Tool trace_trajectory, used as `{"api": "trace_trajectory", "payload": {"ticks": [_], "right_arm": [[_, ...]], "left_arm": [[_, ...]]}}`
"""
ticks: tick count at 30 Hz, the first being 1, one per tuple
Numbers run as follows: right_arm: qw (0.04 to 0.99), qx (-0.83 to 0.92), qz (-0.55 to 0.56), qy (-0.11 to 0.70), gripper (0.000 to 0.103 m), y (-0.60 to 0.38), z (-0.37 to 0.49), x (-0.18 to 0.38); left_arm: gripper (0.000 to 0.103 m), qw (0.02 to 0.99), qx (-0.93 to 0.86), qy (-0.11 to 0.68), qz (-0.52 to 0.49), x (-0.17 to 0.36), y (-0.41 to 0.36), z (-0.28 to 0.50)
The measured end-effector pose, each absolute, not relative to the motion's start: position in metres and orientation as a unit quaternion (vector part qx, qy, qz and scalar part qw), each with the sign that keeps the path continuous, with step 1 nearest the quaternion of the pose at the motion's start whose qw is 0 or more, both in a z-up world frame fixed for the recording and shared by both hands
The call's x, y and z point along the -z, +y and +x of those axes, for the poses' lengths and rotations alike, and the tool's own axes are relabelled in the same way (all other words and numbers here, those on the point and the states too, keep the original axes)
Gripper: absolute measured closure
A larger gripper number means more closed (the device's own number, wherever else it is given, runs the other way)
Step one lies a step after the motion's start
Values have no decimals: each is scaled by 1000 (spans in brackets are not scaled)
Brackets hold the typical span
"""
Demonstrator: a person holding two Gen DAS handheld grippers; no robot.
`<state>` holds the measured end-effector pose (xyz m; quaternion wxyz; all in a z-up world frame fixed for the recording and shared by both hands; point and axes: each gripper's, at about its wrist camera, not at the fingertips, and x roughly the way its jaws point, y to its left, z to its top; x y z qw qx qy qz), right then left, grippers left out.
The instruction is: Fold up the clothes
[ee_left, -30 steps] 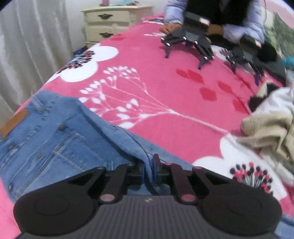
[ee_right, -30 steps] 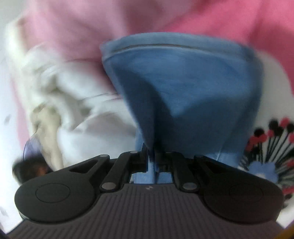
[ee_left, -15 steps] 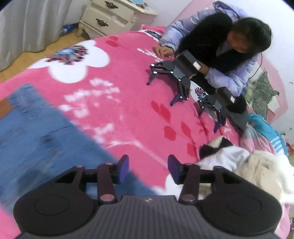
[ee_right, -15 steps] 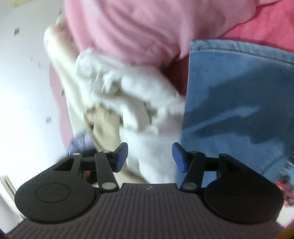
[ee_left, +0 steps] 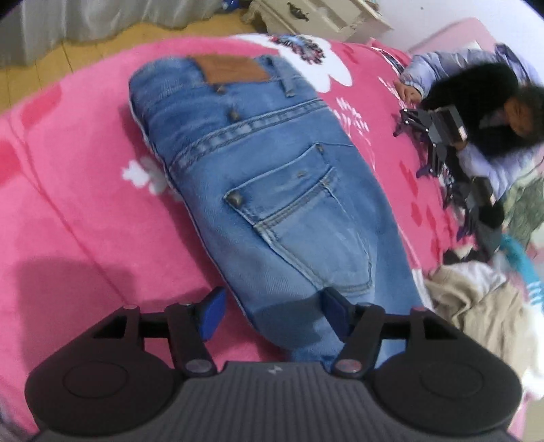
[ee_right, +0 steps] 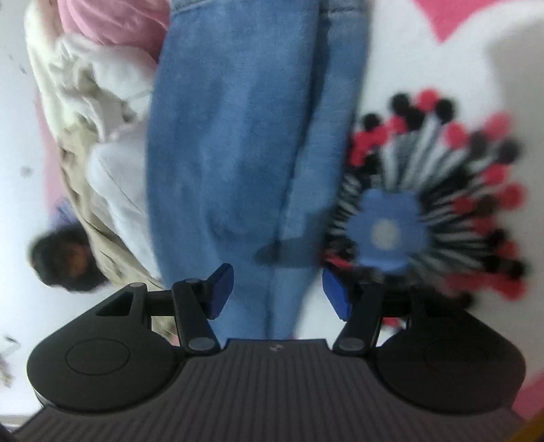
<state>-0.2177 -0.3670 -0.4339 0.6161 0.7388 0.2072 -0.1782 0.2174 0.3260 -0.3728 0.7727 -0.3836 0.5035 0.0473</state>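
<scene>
Jeans (ee_left: 272,190) lying flat on the pink blanket (ee_left: 68,204), waistband twd 11 o'clock. Left gripper (ee_left: 273,311) & right gripper (ee_right: 277,289) both just spread apart, nothing pinched, denim below.

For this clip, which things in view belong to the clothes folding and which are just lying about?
In the job:
- jeans, lying flat on the bed
- left gripper, open
- right gripper, open

Lying about:
- pink floral blanket
- beige and white clothes pile
- cream nightstand
- seated person
</scene>
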Motion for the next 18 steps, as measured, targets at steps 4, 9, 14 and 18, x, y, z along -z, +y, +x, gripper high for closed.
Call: {"api": "trace_trajectory", "payload": {"ticks": [4, 9, 14, 18], "right_arm": [[618, 170, 747, 174, 44, -358, -215, 443], [603, 164, 767, 146, 49, -355, -221, 459], [615, 178, 753, 151, 64, -356, -207, 462], [645, 210, 711, 187, 94, -349, -188, 450]], "left_arm": [[39, 769, -49, 497, -399, 386, 330, 224], [42, 771, -65, 476, -417, 394, 331, 227], [60, 780, -83, 465, -411, 397, 327, 232], [80, 787, -101, 462, -396, 387, 326, 228]]}}
